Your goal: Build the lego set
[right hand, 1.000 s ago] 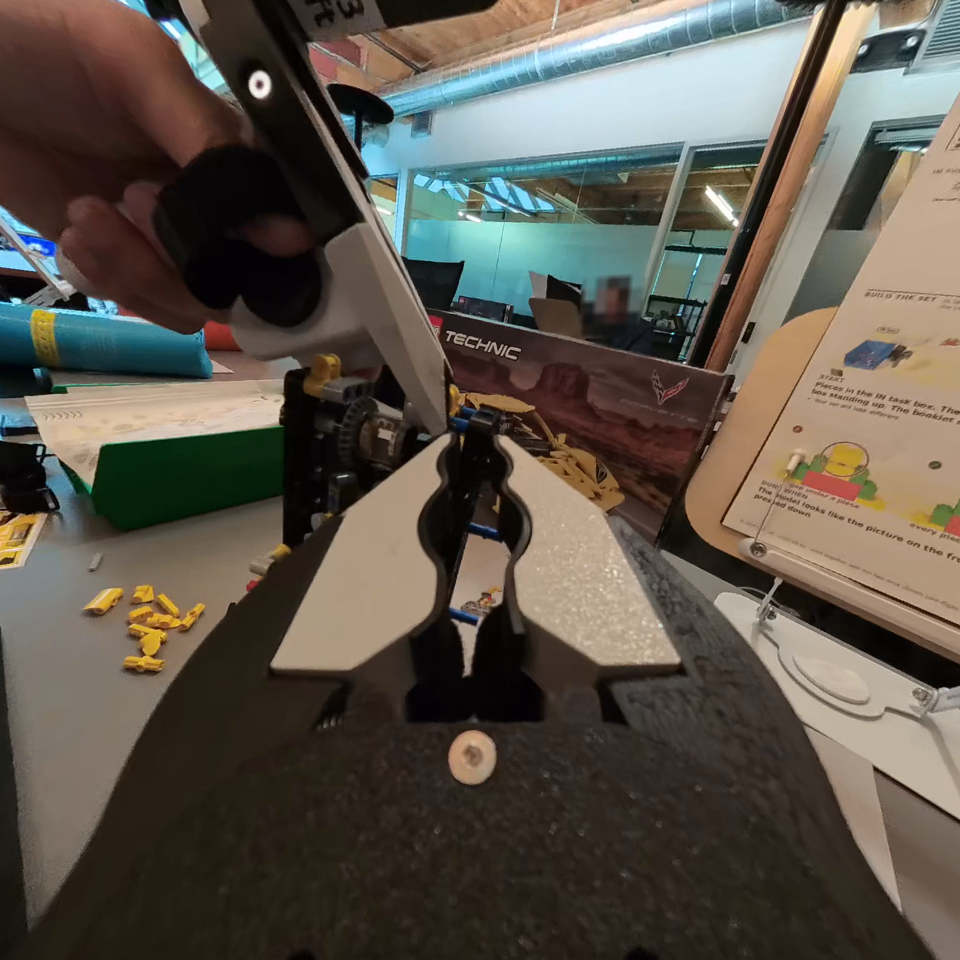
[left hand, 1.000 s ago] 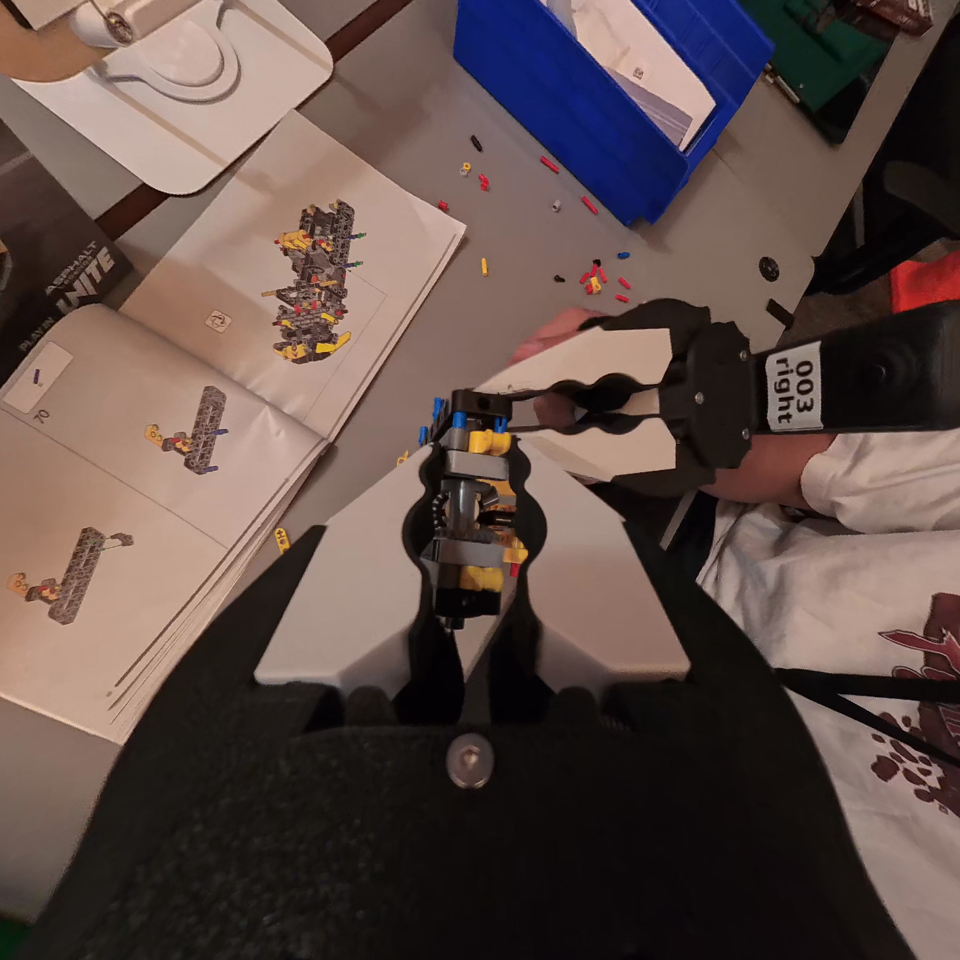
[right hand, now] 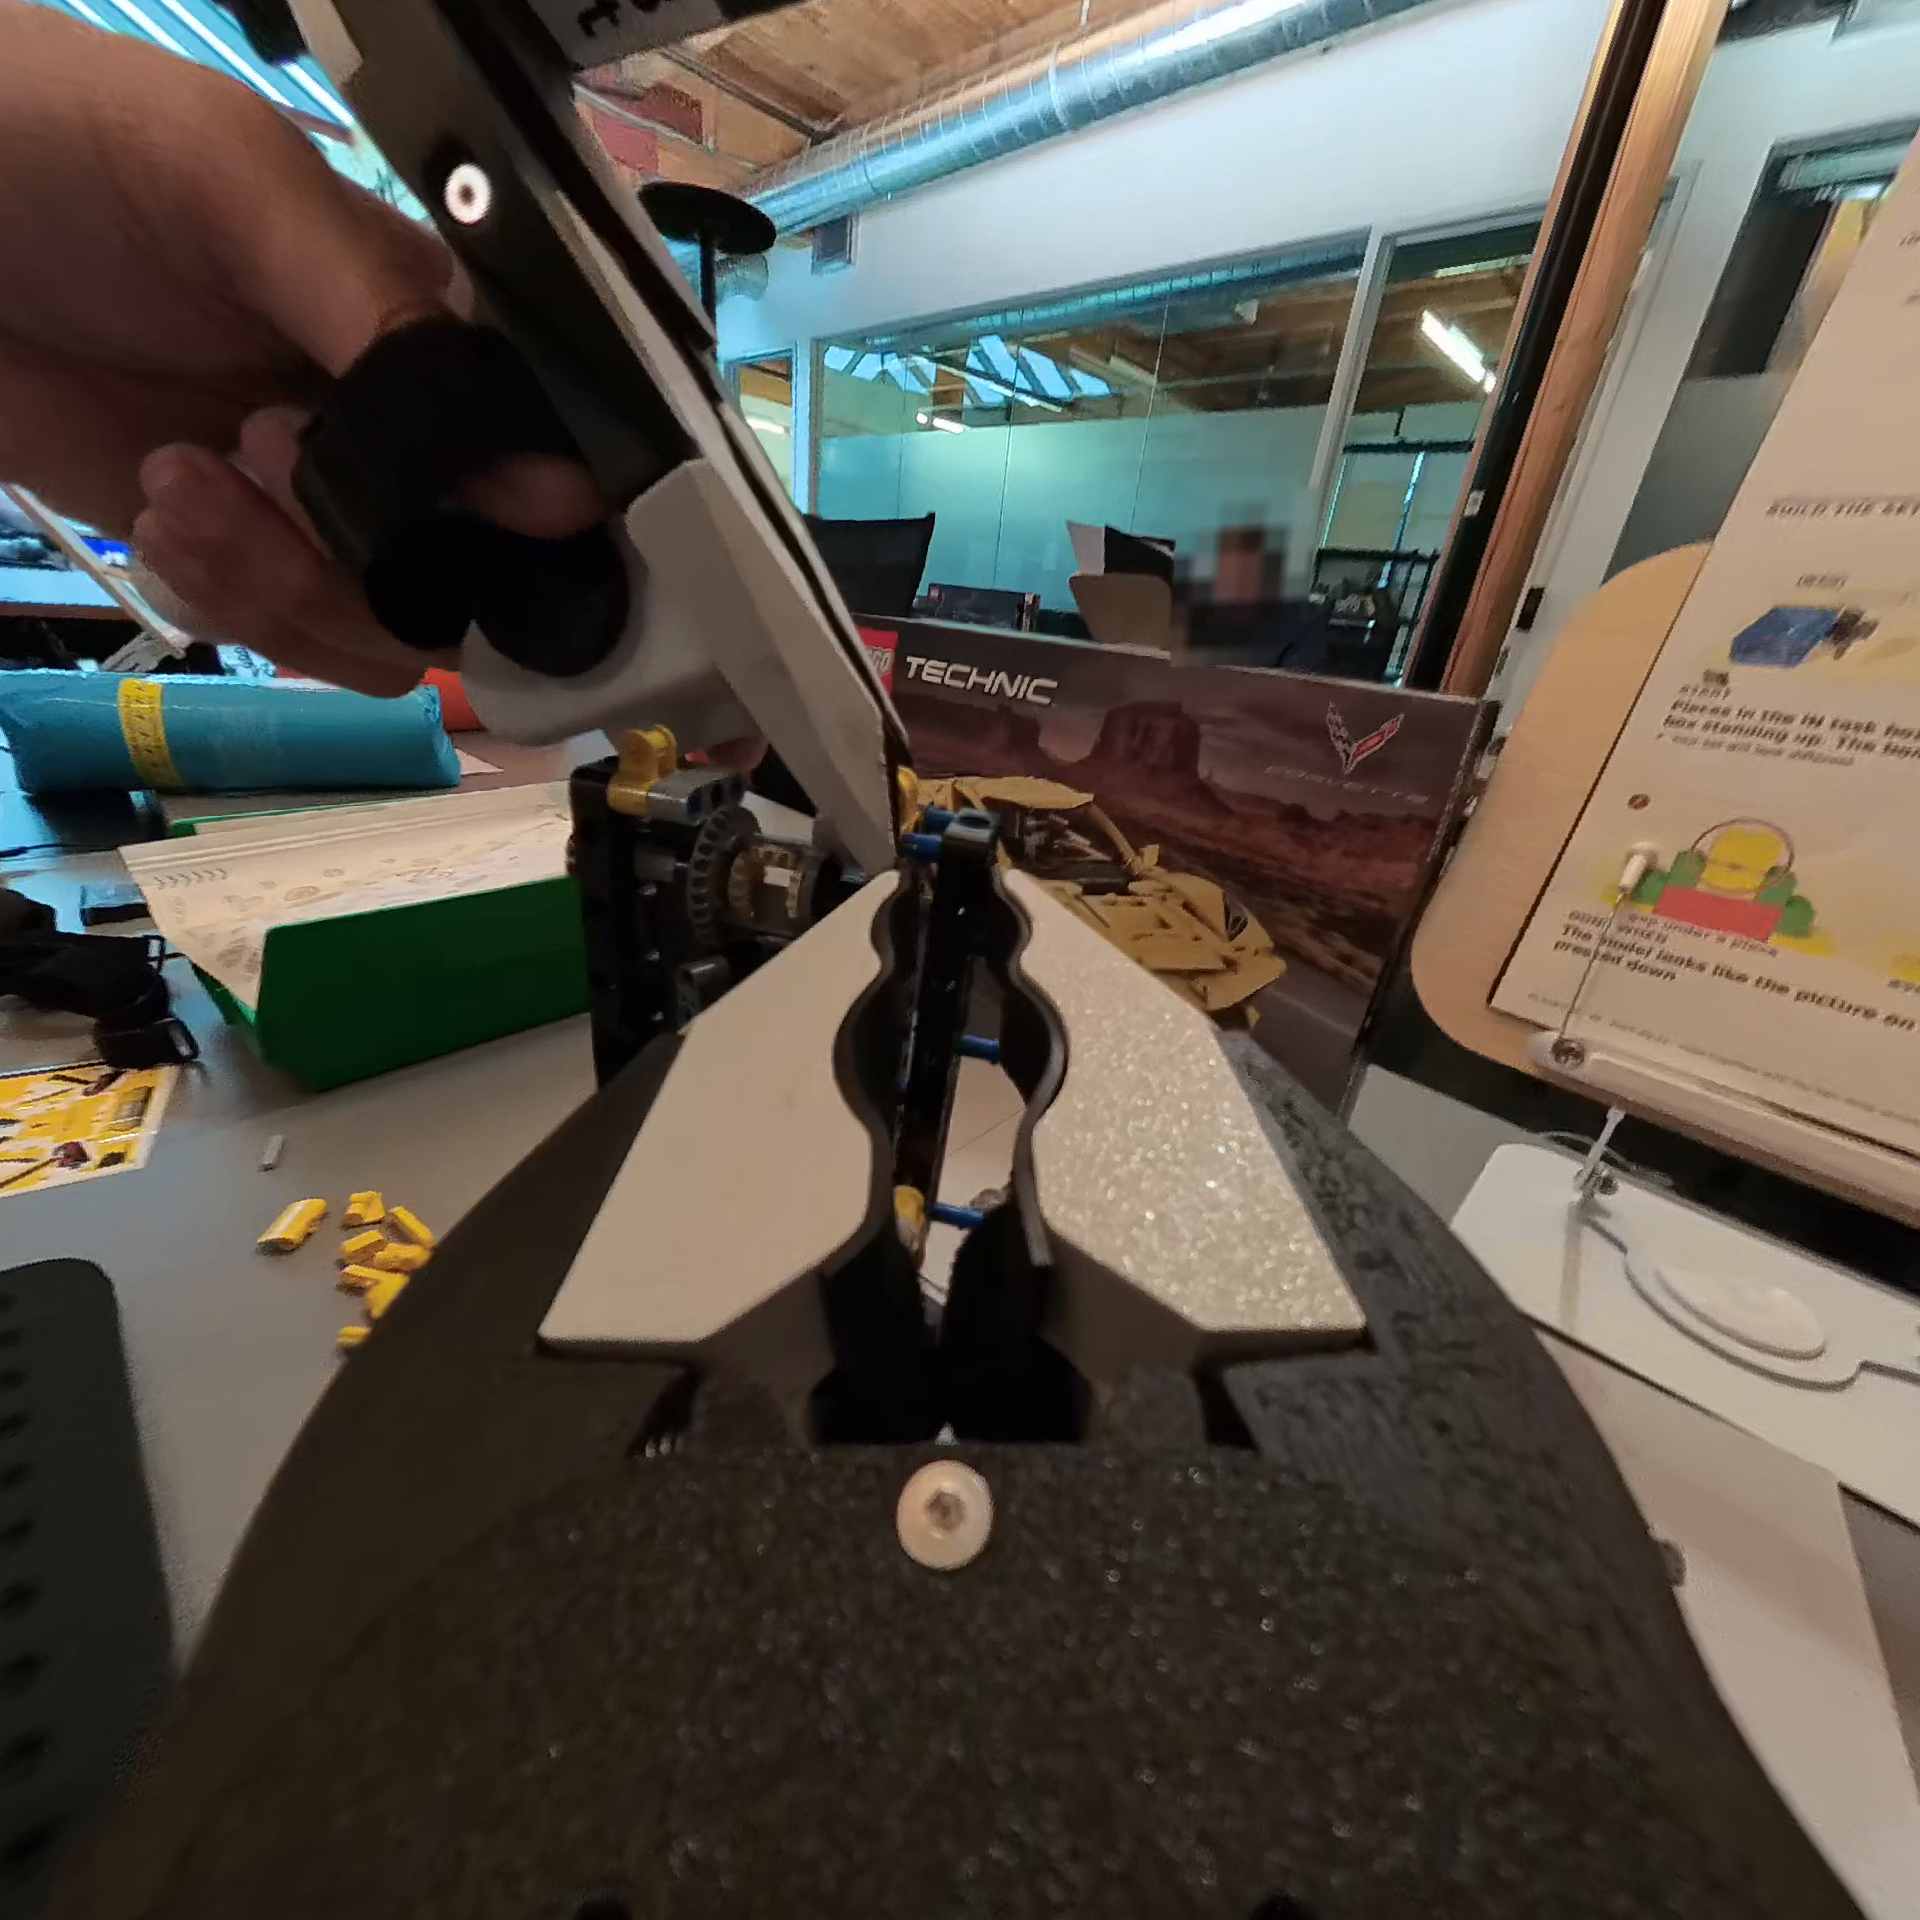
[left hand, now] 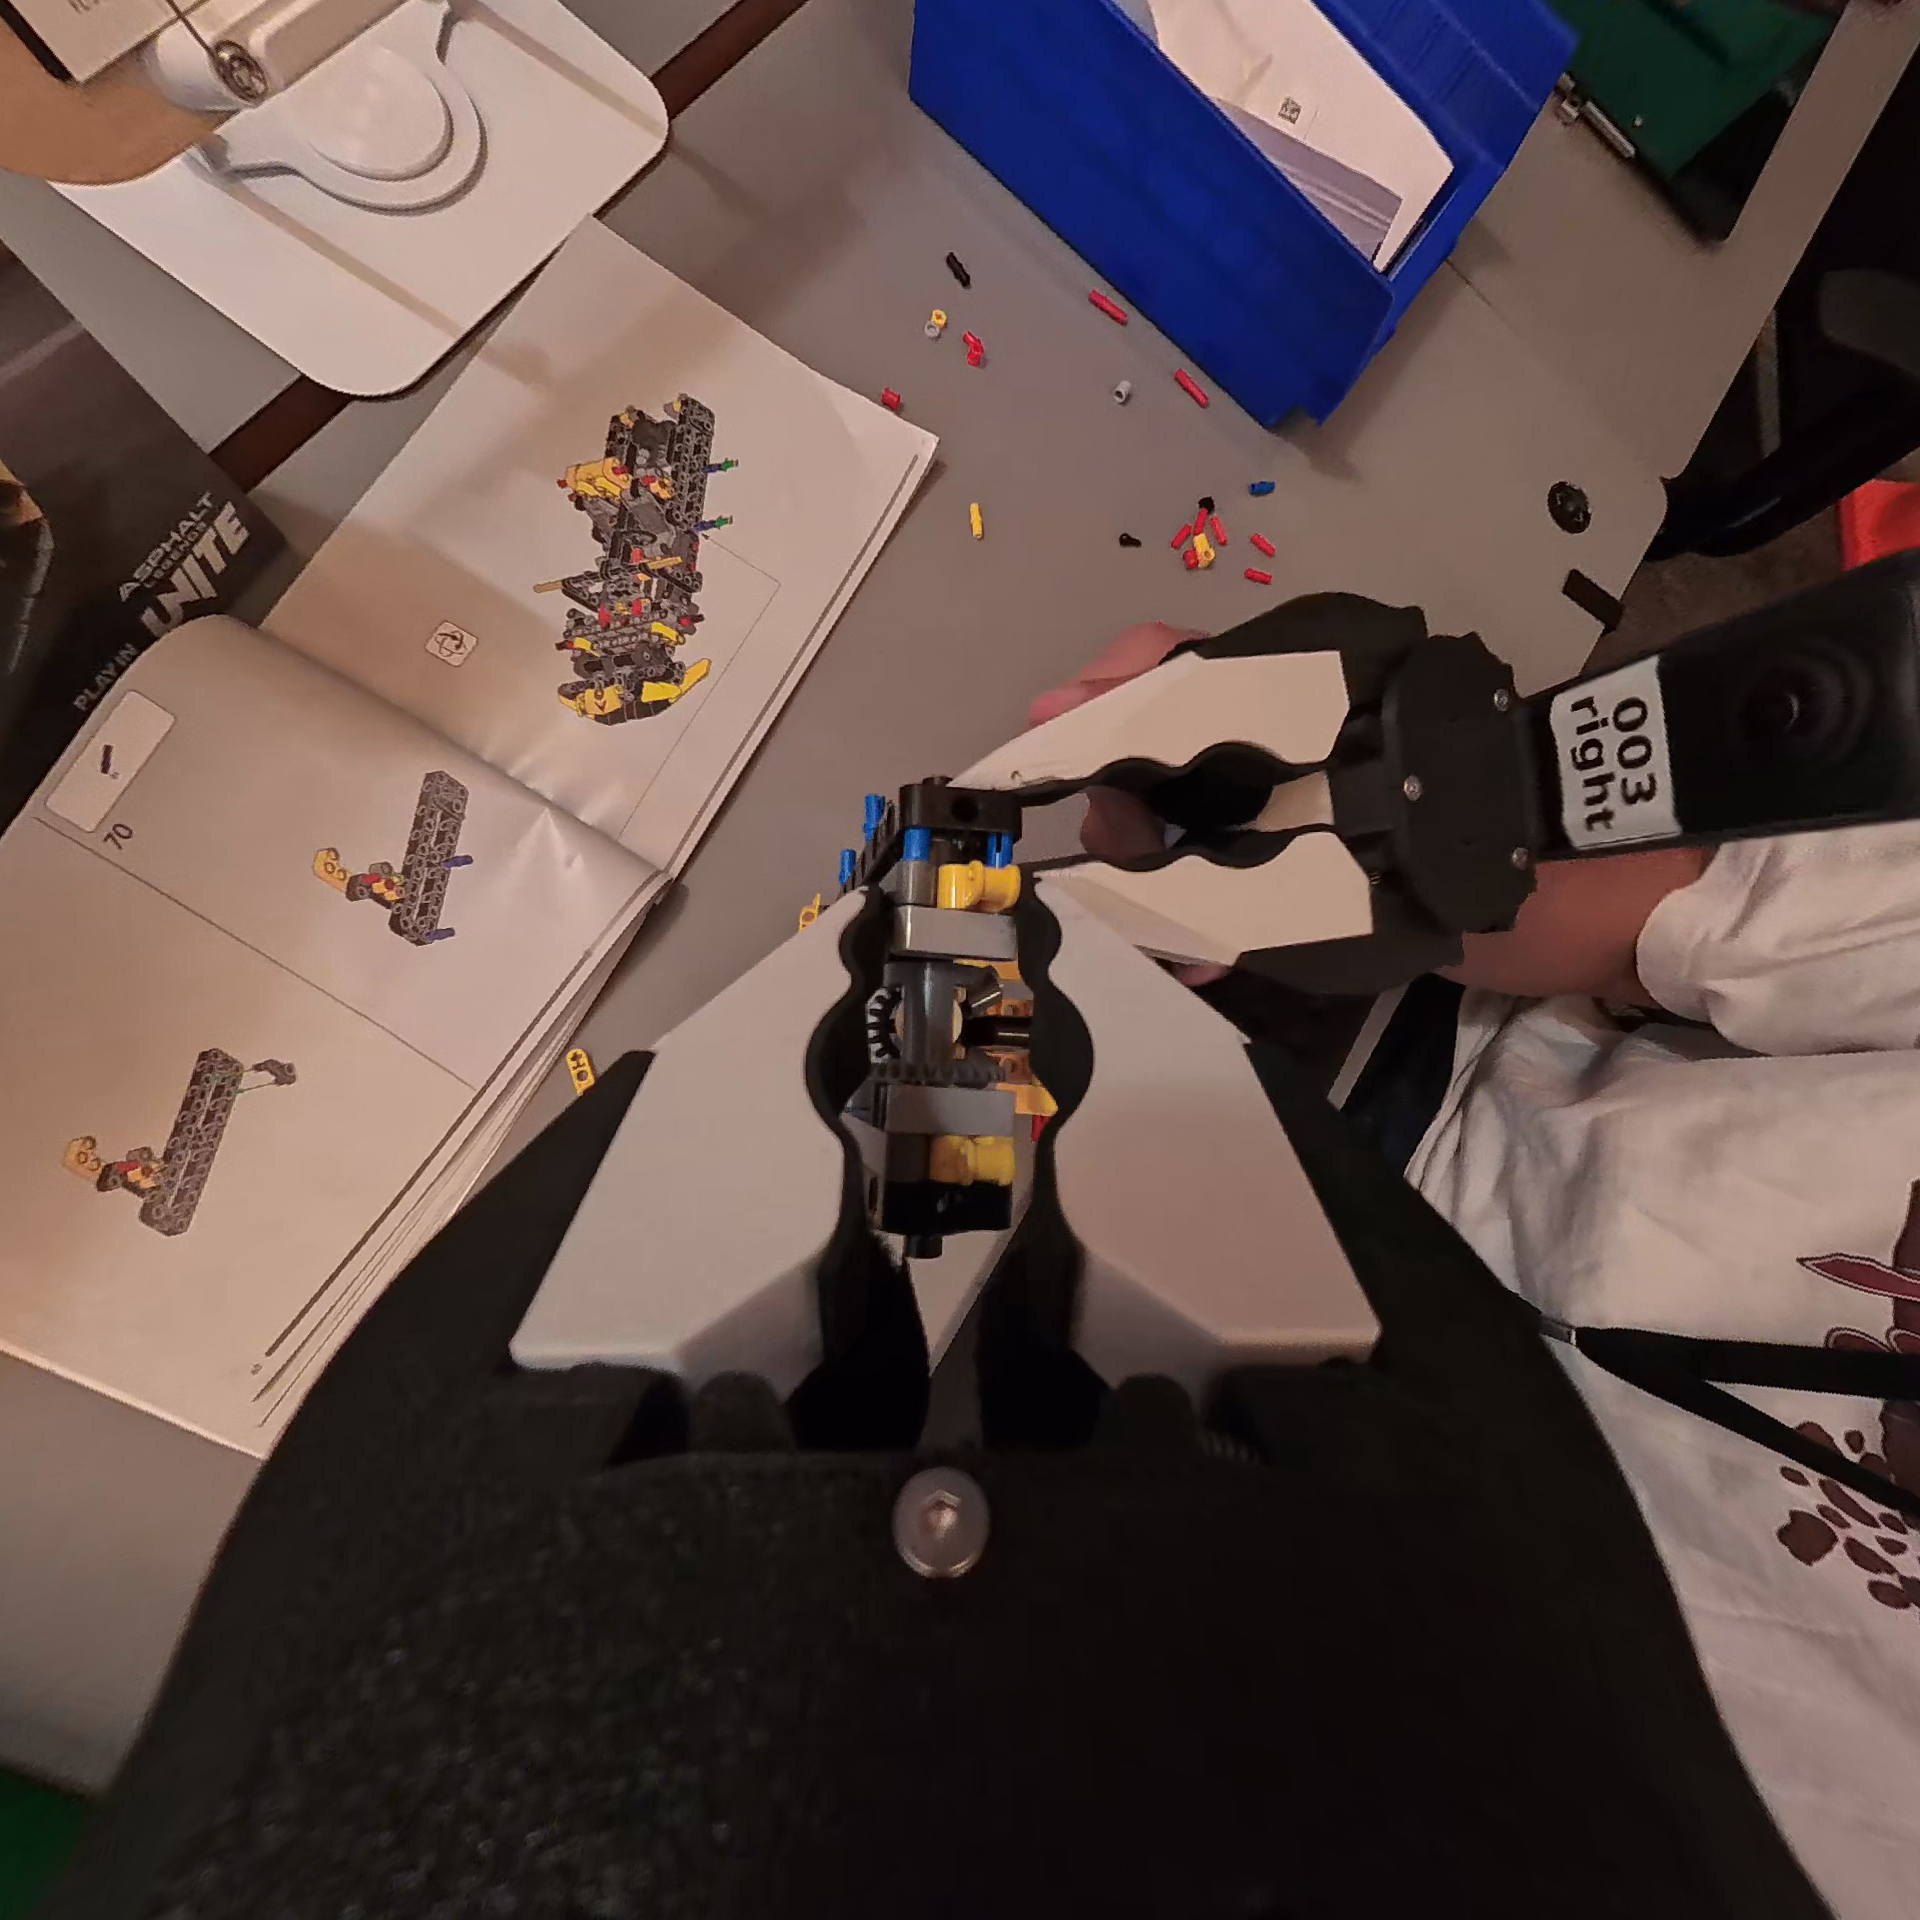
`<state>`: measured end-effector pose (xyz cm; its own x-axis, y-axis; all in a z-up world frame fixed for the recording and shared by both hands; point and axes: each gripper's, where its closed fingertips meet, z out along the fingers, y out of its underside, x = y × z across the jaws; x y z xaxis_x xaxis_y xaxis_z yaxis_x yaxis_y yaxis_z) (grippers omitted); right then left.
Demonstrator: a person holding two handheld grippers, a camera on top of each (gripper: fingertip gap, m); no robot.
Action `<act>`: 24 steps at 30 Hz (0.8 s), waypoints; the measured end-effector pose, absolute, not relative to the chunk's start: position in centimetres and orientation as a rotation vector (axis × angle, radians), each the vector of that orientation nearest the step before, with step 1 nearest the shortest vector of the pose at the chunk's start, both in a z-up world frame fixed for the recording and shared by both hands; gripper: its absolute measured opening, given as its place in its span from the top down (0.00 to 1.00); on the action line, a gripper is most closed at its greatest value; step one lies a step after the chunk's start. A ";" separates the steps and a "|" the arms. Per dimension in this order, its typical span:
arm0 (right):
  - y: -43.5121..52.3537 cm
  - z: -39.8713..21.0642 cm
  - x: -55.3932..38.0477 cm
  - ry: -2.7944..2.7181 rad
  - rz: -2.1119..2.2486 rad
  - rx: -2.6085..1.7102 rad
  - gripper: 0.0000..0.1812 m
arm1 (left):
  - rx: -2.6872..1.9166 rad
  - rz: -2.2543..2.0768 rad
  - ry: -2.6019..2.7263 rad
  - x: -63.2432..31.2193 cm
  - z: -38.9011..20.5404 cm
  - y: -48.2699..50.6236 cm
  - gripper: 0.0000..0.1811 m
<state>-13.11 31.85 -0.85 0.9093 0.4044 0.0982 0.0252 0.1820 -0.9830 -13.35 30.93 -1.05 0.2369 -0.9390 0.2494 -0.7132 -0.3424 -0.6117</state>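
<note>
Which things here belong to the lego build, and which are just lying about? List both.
In the job:
- lego model, clamped in the left hand-held gripper
- right hand-held gripper, closed on the model's black beam
- open instruction booklet
- loose red pins
- yellow pieces

Lying about:
- blue bin
- green box
- set box

Lego assembly (left hand: pixel 940 1049) showing glossy hard plastic; left gripper (left hand: pixel 940 914) fingers (left hand: pixel 727 1174) looking smooth matt grey; booklet (left hand: pixel 343 883) at 9 o'clock showing satin paper; bin (left hand: pixel 1122 187) at 12 gleaming blue plastic; right gripper (right hand: pixel 951 883) body looking grainy black
</note>
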 end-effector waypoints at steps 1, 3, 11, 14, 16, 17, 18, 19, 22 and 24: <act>31.9 -0.9 -13.0 -0.369 0.275 -1.379 0.93 | -2.147 -0.832 1.518 -13.3 -1.1 31.0 0.87; 32.0 -1.0 -12.9 -0.360 0.265 -1.378 0.92 | -2.153 -0.835 1.509 -13.3 -1.1 31.1 0.87; 31.8 -0.7 -14.0 -0.373 0.302 -1.363 0.77 | -2.156 -0.832 1.503 -12.9 -1.1 31.1 0.86; 32.3 -0.2 -13.6 -0.319 0.288 -1.359 0.82 | -2.156 -0.825 1.507 -12.8 -1.1 30.9 0.86; 32.3 -0.3 -13.7 -0.319 0.293 -1.371 0.82 | -2.157 -0.813 1.505 -12.9 -1.1 31.0 0.86; 32.3 -0.3 -13.6 -0.316 0.276 -1.374 0.82 | -2.161 -0.817 1.502 -12.9 -1.1 31.0 0.86; 32.3 -0.3 -13.6 -0.310 0.261 -1.375 0.82 | -2.163 -0.818 1.505 -12.9 -1.1 31.0 0.86; 32.3 -0.3 -13.6 -0.303 0.255 -1.378 0.82 | -2.163 -0.817 1.507 -12.8 -1.1 31.0 0.86; 32.3 -0.4 -13.5 -0.272 0.254 -1.389 0.82 | -2.160 -0.808 1.502 -12.7 -1.2 31.0 0.86; 32.3 -0.4 -13.4 -0.261 0.253 -1.391 0.83 | -2.159 -0.804 1.505 -12.7 -1.2 31.0 0.87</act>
<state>-13.43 32.31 -0.41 0.9445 0.3269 0.0324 -0.0221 0.1616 -0.9866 -12.66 30.99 -1.17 0.2602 -0.9369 0.2334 -0.7149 -0.3494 -0.6057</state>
